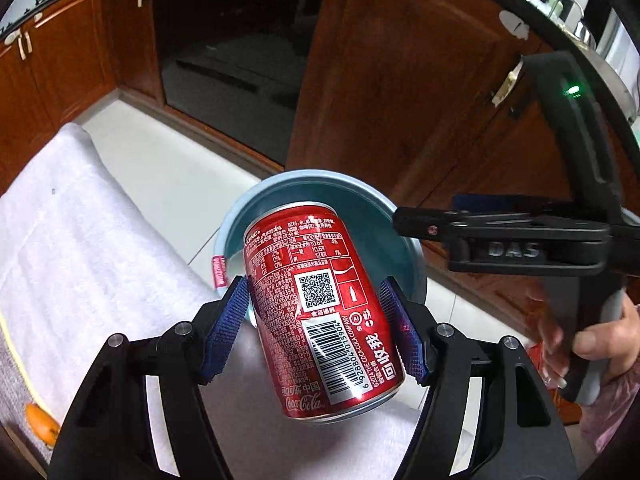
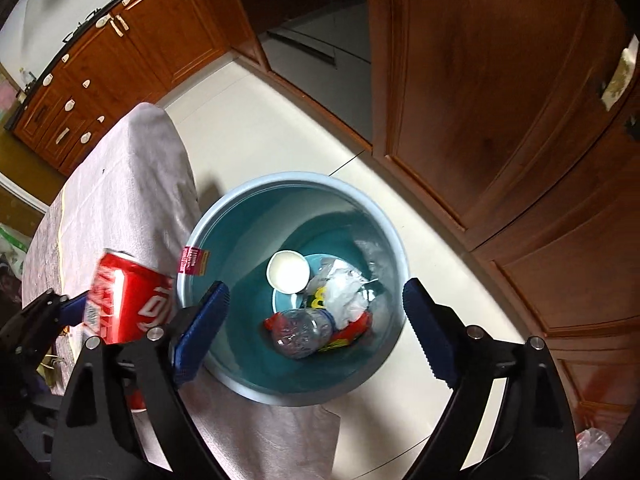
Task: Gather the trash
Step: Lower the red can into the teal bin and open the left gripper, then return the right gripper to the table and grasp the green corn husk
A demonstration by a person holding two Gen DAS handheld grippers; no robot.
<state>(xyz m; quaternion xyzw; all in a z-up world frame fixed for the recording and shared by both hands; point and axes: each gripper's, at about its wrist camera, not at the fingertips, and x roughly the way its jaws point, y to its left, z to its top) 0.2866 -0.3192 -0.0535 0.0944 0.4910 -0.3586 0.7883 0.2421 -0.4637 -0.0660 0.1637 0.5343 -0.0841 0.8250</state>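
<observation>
A red Coca-Cola can (image 1: pixel 316 312) sits between the blue pads of my left gripper (image 1: pixel 314 286), which is shut on its sides; the can tilts over the near rim of a light-blue trash bin (image 1: pixel 256 196). In the right wrist view the same can (image 2: pixel 128 304) shows blurred at the left of the bin (image 2: pixel 248 196). My right gripper (image 2: pixel 316 288) hangs open above the bin's mouth with nothing between its pads. Inside the bin lie a clear plastic bottle (image 2: pixel 304 330), a white cup (image 2: pixel 288 272) and crumpled white paper (image 2: pixel 344 292).
The bin stands on a pale tiled floor against a table draped in white cloth (image 1: pixel 80 260). Brown wooden cabinets (image 1: pixel 420 80) rise close behind it. A hand (image 1: pixel 600 340) grips the other gripper's handle at the right. A red tag (image 2: pixel 192 260) hangs on the bin's rim.
</observation>
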